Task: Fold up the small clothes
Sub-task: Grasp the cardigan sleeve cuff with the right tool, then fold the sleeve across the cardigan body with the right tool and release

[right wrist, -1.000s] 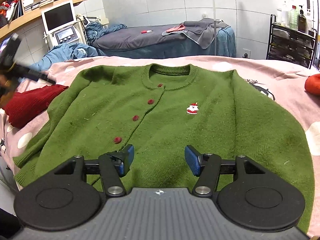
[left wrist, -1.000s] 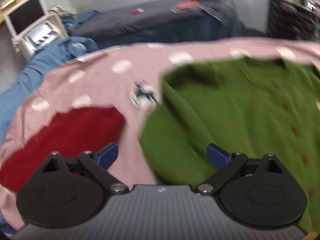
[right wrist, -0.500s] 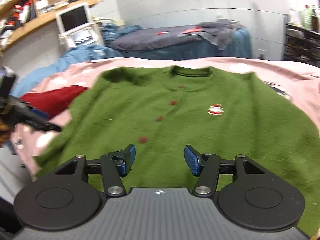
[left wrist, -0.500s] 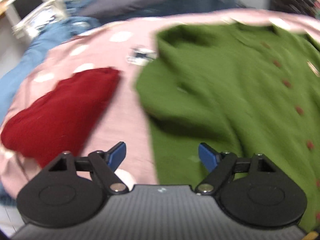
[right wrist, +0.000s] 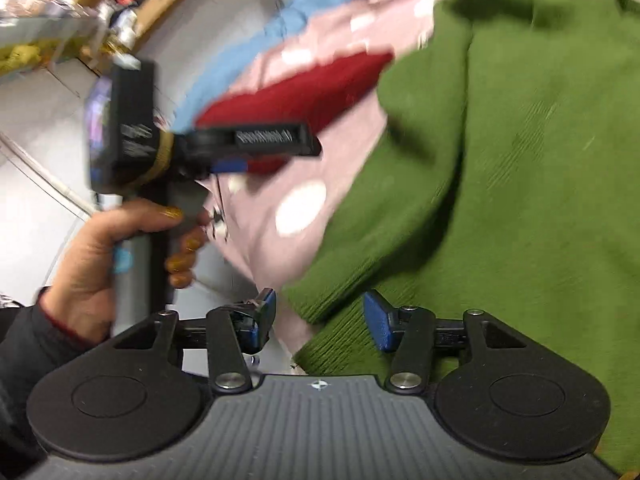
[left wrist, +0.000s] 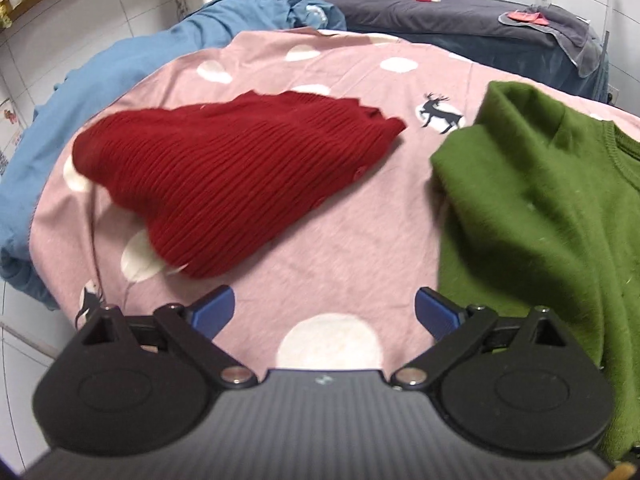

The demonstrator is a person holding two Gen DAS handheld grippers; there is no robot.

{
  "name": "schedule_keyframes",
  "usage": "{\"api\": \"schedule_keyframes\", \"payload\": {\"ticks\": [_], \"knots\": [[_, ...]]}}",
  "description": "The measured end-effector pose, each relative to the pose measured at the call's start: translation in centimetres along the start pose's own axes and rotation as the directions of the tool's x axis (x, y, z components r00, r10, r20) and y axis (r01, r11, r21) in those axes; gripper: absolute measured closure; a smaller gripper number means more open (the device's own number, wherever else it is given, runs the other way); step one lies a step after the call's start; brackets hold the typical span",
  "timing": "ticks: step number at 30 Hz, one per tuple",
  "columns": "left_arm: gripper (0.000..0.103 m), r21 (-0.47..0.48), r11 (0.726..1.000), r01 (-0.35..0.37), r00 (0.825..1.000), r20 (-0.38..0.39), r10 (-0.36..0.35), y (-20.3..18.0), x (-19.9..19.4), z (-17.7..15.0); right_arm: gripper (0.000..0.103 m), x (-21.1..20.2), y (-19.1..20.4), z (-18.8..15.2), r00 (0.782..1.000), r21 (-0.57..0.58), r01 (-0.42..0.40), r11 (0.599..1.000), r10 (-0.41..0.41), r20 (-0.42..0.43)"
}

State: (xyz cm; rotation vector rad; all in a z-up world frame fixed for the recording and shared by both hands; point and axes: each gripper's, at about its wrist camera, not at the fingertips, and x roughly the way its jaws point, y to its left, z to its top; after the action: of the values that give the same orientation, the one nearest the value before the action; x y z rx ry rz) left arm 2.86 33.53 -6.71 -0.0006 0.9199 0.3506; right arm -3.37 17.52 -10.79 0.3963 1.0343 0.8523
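Left wrist view: looks down on the pink spread (left wrist: 344, 240), with a red knit (left wrist: 224, 176) bundled toward its left edge and the green cardigan (left wrist: 552, 208) along its right side. Left gripper (left wrist: 324, 312) hangs over bare spread just beside the cardigan's near-left sleeve, jaws opening wide, nothing between the blue pads (left wrist: 212, 306). Judged as the approach before the first fold: cardigan lies flat, sleeve not yet taken. Next move calls for swinging right onto the sleeve edge and closing on a single layer of knit.

Right wrist view: blurred by motion. Right gripper (right wrist: 318, 316) sits low at the spread's near-left corner, over the ribbed cuff (right wrist: 336, 292) of that same sleeve. Jaws closing, cuff lying between them, pads not seen pressing on it. Likely needs a little more descent before the pinch.

Only the right view shows the person's left hand (right wrist: 100, 264) on the handle of the left gripper (right wrist: 230, 166), seen from the side, and the cuff itself. Only the left view shows the cardigan's neckline (left wrist: 616, 148), the deer print (left wrist: 438, 112) and the red knit's full shape, sharply.
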Motion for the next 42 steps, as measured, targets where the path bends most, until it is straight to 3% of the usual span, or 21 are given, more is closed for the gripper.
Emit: {"api": "schedule_keyframes", "payload": {"ticks": [5,7,9,10,16,20,21,25,30,34,38,42], "knots": [[0.005,-0.018,1.000,0.014,1.000,-0.025,-0.015,0.7,0.8,-0.3,0.040,1.0,0.0,0.5,1.000,0.070,-0.016,0.997,0.015,0.019],[0.005,-0.015,1.000,0.021,0.999,-0.025,-0.021,0.5,1.0,-0.3,0.058,1.4,-0.2,0.6,1.000,0.074,0.005,0.997,-0.005,0.004],[0.005,-0.008,1.000,0.021,1.000,-0.014,-0.021,0.2,0.9,-0.2,0.087,1.9,-0.4,0.7,1.000,0.087,0.013,0.996,-0.012,-0.010],[0.005,-0.005,1.000,0.021,1.000,-0.005,-0.021,0.2,0.7,-0.1,0.090,1.9,-0.4,0.8,1.000,0.097,0.020,0.995,-0.019,-0.014],[0.005,-0.018,1.000,0.003,1.000,0.019,-0.003,0.3,-0.1,0.6,0.092,-0.8,1.9,2.0,0.998,-0.029,-0.012,1.000,0.013,0.067],[0.005,-0.040,0.999,0.033,0.999,-0.004,-0.033,0.5,-0.5,1.4,0.092,-6.1,2.5,5.4,0.980,-0.099,-0.089,0.991,0.105,0.169],[0.005,-0.029,0.999,0.038,0.999,0.008,-0.038,0.3,-0.8,1.4,0.092,-7.6,2.2,6.2,0.975,-0.122,-0.076,0.990,0.099,0.197],[0.005,0.042,0.995,0.087,0.995,0.044,-0.089,-1.6,-1.6,1.3,0.092,-14.7,-1.7,8.8,0.965,-0.174,0.086,0.981,-0.039,0.259],[0.010,0.119,0.979,0.166,0.985,0.028,-0.171,-4.9,-1.5,1.1,0.092,-23.7,-8.6,9.1,0.915,-0.065,0.327,0.943,-0.299,0.270],[0.010,0.172,0.972,0.163,0.984,0.041,-0.172,-8.0,-0.8,1.1,0.092,-26.7,-13.1,8.8,0.857,0.016,0.462,0.887,-0.451,0.250],[0.010,0.165,0.970,0.176,0.982,0.036,-0.184,-10.0,-0.4,1.5,0.092,-26.8,-16.2,8.6,0.848,0.088,0.476,0.875,-0.483,0.218],[0.010,0.200,0.969,0.142,0.987,0.051,-0.155,-11.0,-0.4,1.2,0.092,-25.6,-18.5,9.1,0.810,0.118,0.545,0.830,-0.557,0.182]]}}
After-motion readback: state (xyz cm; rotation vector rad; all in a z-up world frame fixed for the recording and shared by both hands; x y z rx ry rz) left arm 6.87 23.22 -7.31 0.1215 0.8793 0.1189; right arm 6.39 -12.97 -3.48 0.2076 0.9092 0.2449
